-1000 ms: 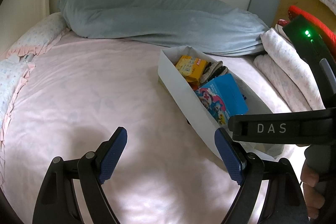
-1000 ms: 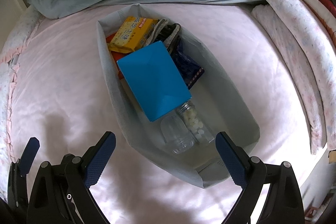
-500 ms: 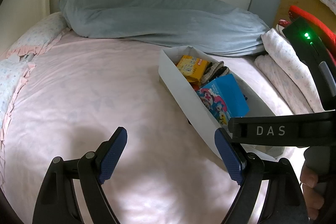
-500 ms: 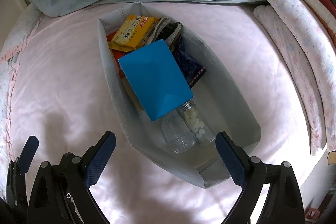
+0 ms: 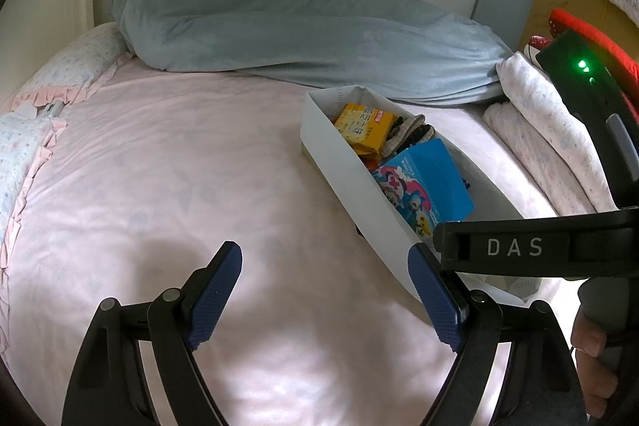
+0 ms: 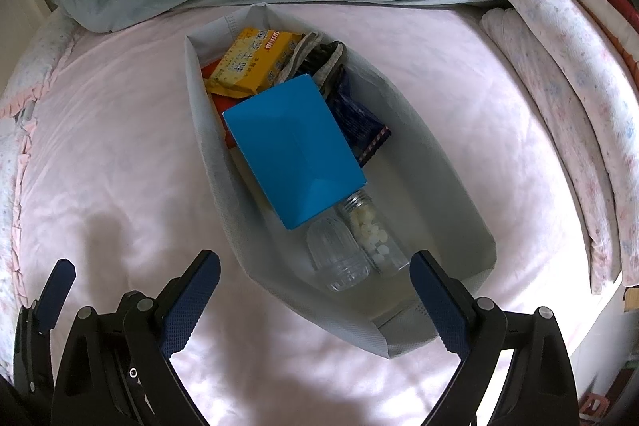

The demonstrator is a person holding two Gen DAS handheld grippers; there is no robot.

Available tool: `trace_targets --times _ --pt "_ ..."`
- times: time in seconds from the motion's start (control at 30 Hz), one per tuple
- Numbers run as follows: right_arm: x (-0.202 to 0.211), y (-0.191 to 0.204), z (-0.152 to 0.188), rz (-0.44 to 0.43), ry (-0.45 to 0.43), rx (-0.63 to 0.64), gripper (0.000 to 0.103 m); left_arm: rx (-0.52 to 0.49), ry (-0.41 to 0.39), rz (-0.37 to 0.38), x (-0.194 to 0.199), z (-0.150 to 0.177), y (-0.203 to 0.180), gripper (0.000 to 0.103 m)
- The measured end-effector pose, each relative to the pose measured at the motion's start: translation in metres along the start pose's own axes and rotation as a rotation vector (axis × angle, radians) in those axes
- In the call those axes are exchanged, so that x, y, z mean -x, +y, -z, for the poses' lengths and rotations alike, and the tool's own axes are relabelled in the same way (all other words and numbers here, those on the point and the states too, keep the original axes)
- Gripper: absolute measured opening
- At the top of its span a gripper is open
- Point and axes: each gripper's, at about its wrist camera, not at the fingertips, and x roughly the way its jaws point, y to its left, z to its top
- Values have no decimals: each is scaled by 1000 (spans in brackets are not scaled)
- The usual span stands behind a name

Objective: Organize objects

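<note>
The soft grey bin [image 6: 215, 186] sits on the pink bed [image 6: 112, 166], and its walls look thin and floppy, so I think a bump from a finger could bend a wall in or push the whole bin along the sheet. The blue box [image 6: 295, 154] leans on the other things and could slide down onto the two clear bottles [image 6: 355, 246] if something knocks it. The bottles are round and lie on their sides at the near end, so they may roll when touched. One has small white bits inside. If a gripper grabs the yellow pack [image 6: 251, 62] at 12 o'clock in the bin, it might drag the striped cloth [image 6: 315, 54] beside it too. The right gripper [image 6: 315, 290] hangs above the near end of the bin, looking down into it, with its jaws wide apart and nothing in them. The bottles show between its two fingers. The left gripper [image 5: 325, 290] is over bare bed, with the bin at its 2 o'clock. Its jaws are wide apart too, and it holds nothing. Its right finger [image 5: 433, 300] is near the bin's long wall, but I cannot tell if it touches. In the left view, a bit of a hand [image 5: 591, 358] shows at 4 o'clock.
</note>
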Motion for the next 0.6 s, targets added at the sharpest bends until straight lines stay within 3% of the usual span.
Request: trace_targets --times 0.6 --pt "0 0 1 -5 7 -3 96 -1 1 0 -1 0 0 85"
